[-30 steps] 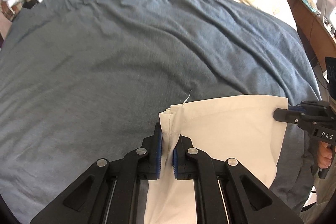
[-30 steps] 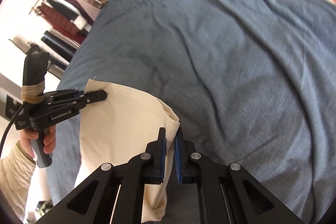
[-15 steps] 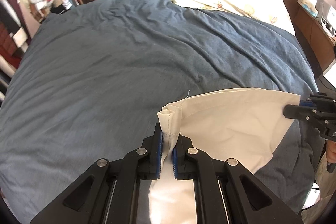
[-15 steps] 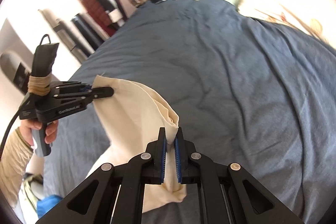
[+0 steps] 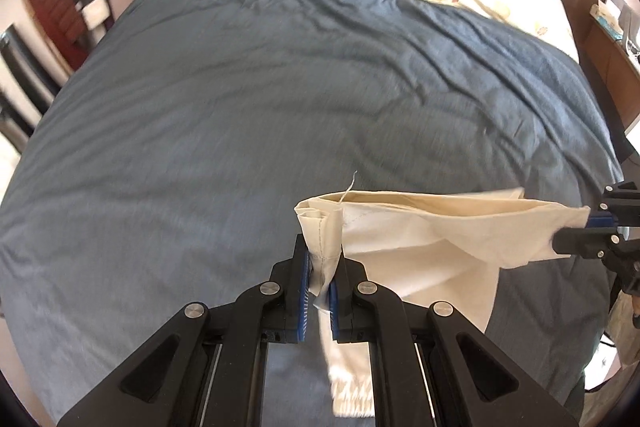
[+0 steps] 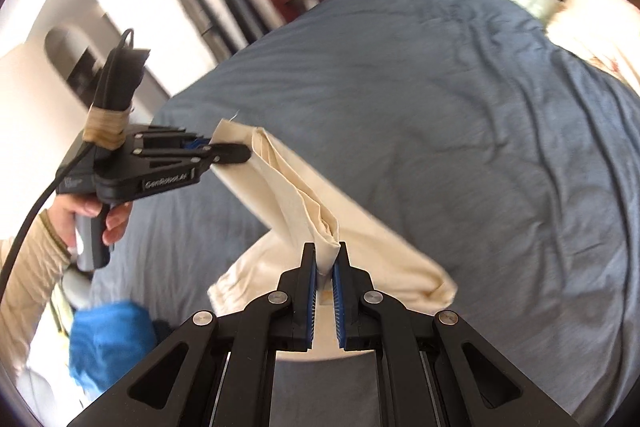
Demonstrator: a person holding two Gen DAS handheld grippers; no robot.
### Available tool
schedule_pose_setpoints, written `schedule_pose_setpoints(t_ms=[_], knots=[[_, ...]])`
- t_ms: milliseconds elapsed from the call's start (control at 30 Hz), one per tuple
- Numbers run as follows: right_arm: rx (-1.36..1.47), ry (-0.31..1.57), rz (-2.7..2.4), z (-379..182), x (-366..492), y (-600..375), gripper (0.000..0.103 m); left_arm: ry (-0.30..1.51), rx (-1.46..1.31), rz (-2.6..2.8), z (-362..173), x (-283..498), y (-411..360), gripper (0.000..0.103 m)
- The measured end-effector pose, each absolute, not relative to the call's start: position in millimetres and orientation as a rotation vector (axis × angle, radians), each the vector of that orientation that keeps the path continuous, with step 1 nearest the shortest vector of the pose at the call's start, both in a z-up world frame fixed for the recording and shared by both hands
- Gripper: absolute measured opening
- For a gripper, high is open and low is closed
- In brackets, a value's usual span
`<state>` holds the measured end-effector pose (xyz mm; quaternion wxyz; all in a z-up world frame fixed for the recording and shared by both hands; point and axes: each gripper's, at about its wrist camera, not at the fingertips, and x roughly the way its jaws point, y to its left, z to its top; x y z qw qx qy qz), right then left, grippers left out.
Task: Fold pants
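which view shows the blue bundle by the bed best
The right wrist view. The crumpled blue fabric bundle sits at lower left there, beside the edge of the dark blue duvet and below the person's hand, though blurred. The left wrist view does not show it at all.

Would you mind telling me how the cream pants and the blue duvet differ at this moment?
The cream pants hang lifted in the air, while the blue duvet lies spread over the bed. The pants are small and pale; the duvet is dark and covers nearly the whole bed. The pants are pinched at two corners by the left gripper and right gripper; nothing grips the duvet. Both are soft, creased cloth.
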<state>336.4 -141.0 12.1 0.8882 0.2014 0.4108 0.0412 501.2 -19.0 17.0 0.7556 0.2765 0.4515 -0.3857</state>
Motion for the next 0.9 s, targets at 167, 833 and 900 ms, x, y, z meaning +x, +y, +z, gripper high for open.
schedule_pose_setpoints(t_ms=[167,833,900], knots=[[0.338,0.907,0.165,-3,334,-103,0.009,1.024,0.596,-0.784,-10,487,19,0.01],[0.19,1.199,0.319,-68,306,-28,0.01,1.052,0.791,-0.561,-32,434,98,0.045],[0.192,1.236,0.345,-70,303,-21,0.012,1.035,0.808,-0.508,-26,429,105,0.051]])
